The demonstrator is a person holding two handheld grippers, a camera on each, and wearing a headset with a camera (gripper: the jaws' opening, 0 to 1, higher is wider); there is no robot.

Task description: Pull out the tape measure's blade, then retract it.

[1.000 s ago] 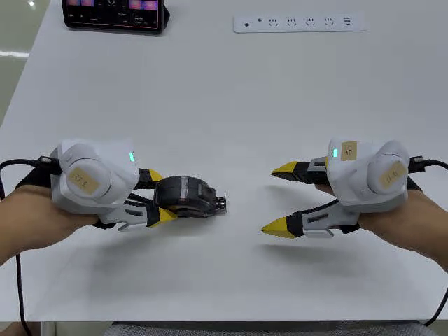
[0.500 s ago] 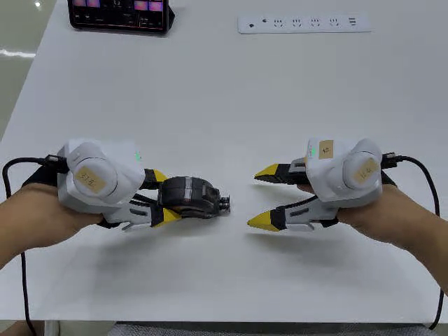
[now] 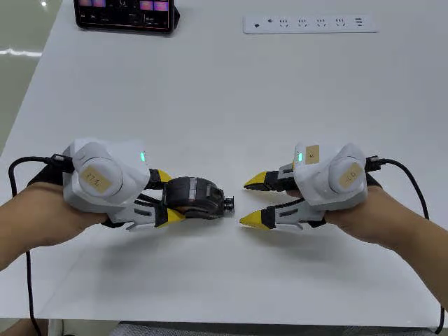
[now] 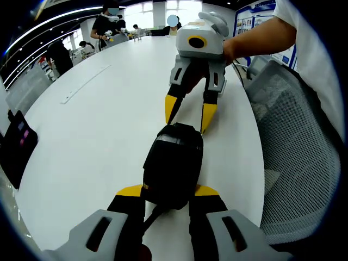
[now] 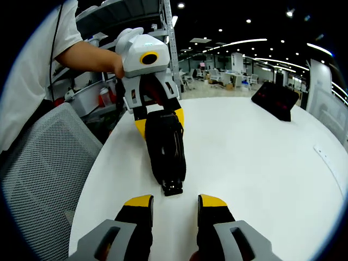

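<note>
A black tape measure (image 3: 194, 199) lies on the white table (image 3: 224, 98), with my left gripper (image 3: 162, 197) shut on its body. Its blade hook (image 3: 227, 204) points right toward my right gripper (image 3: 252, 201), which stands open a short gap from the hook. In the left gripper view the tape measure (image 4: 173, 163) sits between my yellow-tipped fingers (image 4: 130, 191), with the right gripper (image 4: 188, 111) facing it just beyond. In the right gripper view the tape measure (image 5: 166, 147) and its hook (image 5: 173, 188) lie just ahead of my open right gripper (image 5: 173, 202). No blade is drawn out.
A white power strip (image 3: 309, 23) lies at the far edge of the table and a dark device with a lit screen (image 3: 126, 12) stands at the far left. Cables trail from both grippers. A mesh chair (image 5: 38, 174) is beside the table.
My right gripper has moved left, closing the gap to the tape measure's hook, and its jaws have narrowed somewhat. The left gripper and the tape measure have stayed put.
</note>
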